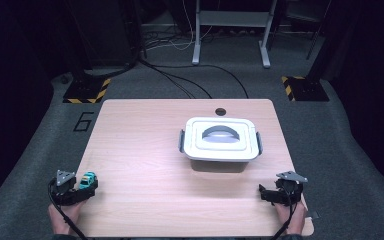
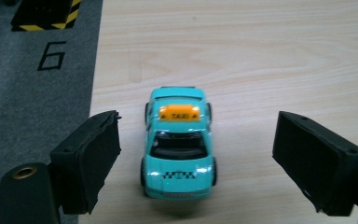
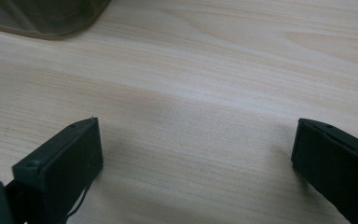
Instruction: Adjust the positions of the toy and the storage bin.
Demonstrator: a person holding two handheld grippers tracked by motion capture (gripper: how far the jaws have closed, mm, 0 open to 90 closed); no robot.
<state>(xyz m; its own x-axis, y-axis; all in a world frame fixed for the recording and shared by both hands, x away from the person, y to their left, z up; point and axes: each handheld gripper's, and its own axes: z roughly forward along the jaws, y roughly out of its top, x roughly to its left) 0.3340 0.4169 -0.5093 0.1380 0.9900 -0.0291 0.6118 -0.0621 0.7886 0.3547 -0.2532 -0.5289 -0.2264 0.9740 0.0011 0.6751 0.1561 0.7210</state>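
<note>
A turquoise toy taxi (image 2: 179, 148) with an orange roof sign stands on the wooden table (image 1: 145, 150) near its front left corner, also seen as the toy taxi (image 1: 87, 179) from above. My left gripper (image 2: 196, 163) is open, its jaws wide on either side of the car without touching it. In the high view the left gripper (image 1: 82, 186) sits at the table's left edge. My right gripper (image 3: 193, 158) is open over bare wood, and the right gripper (image 1: 266, 193) rests near the front right corner.
A white lidded box (image 1: 220, 138) with a grey handle and side clips stands right of the table's middle; its corner (image 3: 42, 16) shows in the right gripper view. Grey carpet (image 2: 32, 93) with a "6" mark lies left of the table. Cables and stands lie beyond.
</note>
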